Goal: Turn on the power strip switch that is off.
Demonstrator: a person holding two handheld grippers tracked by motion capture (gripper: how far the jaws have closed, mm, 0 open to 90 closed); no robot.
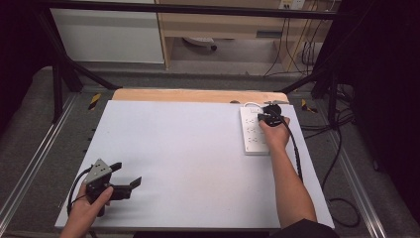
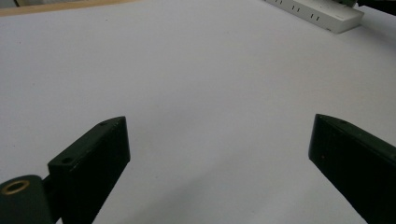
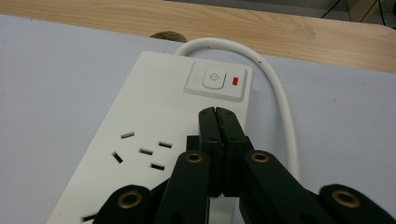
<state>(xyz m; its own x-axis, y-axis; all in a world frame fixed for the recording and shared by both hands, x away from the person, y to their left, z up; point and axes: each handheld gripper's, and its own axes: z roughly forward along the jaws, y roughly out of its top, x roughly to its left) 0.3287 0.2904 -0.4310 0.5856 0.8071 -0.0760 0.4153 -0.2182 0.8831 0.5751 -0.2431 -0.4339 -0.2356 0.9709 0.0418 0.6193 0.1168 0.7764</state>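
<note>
A white power strip (image 1: 252, 131) lies at the back right of the white tabletop (image 1: 188, 158), its white cable (image 3: 280, 93) looping off the far end. My right gripper (image 3: 217, 112) is shut with nothing between its jaws. Its tips rest over the strip just short of the power button (image 3: 214, 78), beside which a small red light (image 3: 235, 81) shows. In the high view the right gripper (image 1: 270, 116) sits over the strip's far end. My left gripper (image 1: 127, 173) is held at the front left with its jaws wide open and empty (image 2: 219, 123). The strip (image 2: 317, 14) lies far off from it.
A wooden strip (image 1: 198, 95) borders the table's far edge. Black frame bars (image 1: 64, 74) stand at both back corners. Dark cables (image 1: 341, 148) trail over the floor on the right. The gripper's black cable (image 1: 297, 153) runs along the right forearm.
</note>
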